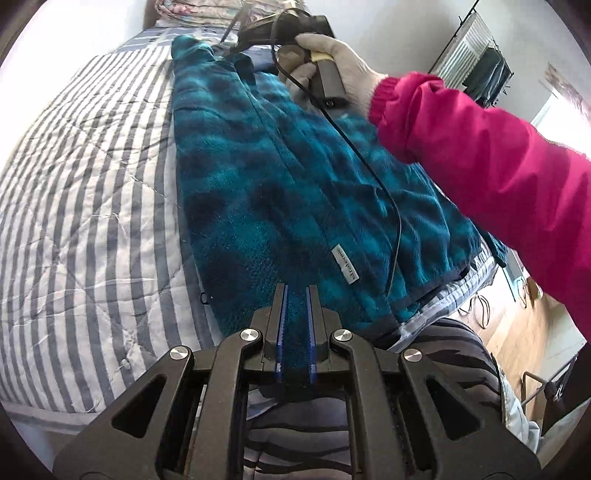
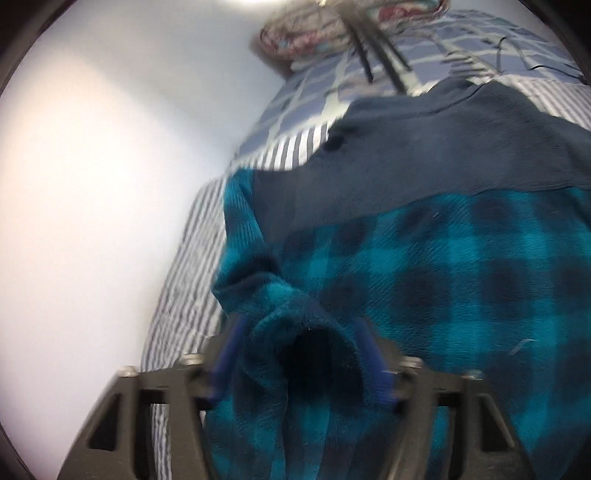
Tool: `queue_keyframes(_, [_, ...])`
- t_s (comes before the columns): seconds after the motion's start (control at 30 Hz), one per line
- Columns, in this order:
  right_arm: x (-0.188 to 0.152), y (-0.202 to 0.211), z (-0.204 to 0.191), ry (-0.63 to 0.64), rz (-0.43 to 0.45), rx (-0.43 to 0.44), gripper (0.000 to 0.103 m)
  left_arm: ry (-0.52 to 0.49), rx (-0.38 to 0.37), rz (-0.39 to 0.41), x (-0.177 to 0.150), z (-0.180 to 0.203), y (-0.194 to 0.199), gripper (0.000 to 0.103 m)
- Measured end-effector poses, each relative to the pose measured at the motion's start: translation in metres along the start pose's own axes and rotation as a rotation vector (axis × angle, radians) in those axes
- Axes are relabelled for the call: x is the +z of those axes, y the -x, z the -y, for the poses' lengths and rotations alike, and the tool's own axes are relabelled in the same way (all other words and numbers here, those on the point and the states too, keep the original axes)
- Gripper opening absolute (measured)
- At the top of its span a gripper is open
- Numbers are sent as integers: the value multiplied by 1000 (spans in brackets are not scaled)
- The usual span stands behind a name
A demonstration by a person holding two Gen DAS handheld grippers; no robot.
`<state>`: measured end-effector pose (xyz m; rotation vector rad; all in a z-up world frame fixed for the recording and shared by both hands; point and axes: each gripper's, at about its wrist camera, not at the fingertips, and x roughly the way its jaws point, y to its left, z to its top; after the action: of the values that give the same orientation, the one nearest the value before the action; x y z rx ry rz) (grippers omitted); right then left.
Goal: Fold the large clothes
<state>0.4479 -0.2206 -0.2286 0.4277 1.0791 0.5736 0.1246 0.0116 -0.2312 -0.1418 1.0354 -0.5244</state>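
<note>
A teal and dark blue plaid fleece garment (image 1: 280, 177) lies lengthwise on a striped bed quilt (image 1: 81, 184). My left gripper (image 1: 296, 291) is shut on the garment's near hem, with fleece between its blue pads. My right gripper (image 2: 299, 354) is shut on a bunched fold of the same fleece (image 2: 443, 266) near its dark navy collar part (image 2: 424, 147). In the left wrist view the right gripper's body (image 1: 295, 26) shows at the far end of the garment, held by a gloved hand with a pink sleeve (image 1: 480, 155). The right wrist view is blurred.
A white wall (image 2: 92, 184) runs along the bed's far side. Folded floral bedding (image 1: 199, 11) lies at the head of the bed. A black cable (image 1: 369, 166) hangs across the garment. A clothes rack (image 1: 480, 62) and wooden floor (image 1: 524, 325) are to the right.
</note>
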Motion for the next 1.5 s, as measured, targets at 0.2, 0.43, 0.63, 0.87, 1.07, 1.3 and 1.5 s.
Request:
queue_keyframes(0.2, [-2,6,9,29,16,-124,6,-16,1,-29,-6,-3,-15,6])
queue_keyframes(0.43, [-7,10,-3,99,41,-204,20,-11,-3,-24,-8,-4,-13,5])
queue_keyframes(0.63, [-11,34,-49,226,99,-84,23,-2,-13,42,-7,-2,11,6])
queue_keyframes(0.87, [-18,-25,-71,328,-42,-167,21,-17,-13,-41,-15,0,-22,5])
queue_keyframes(1.07, [6,-6,-47,230,59,-287,25,-31,-3,-41,-20,6,-23,6])
queue_keyframes(1.3, [-5,59,-43,206,143,-186,30,-17,8,-15,-21,9,-12,6])
queue_keyframes(1.5, [-24,5,-46,201,19,-147,30,-16,26,-28,-26,3,-10,6])
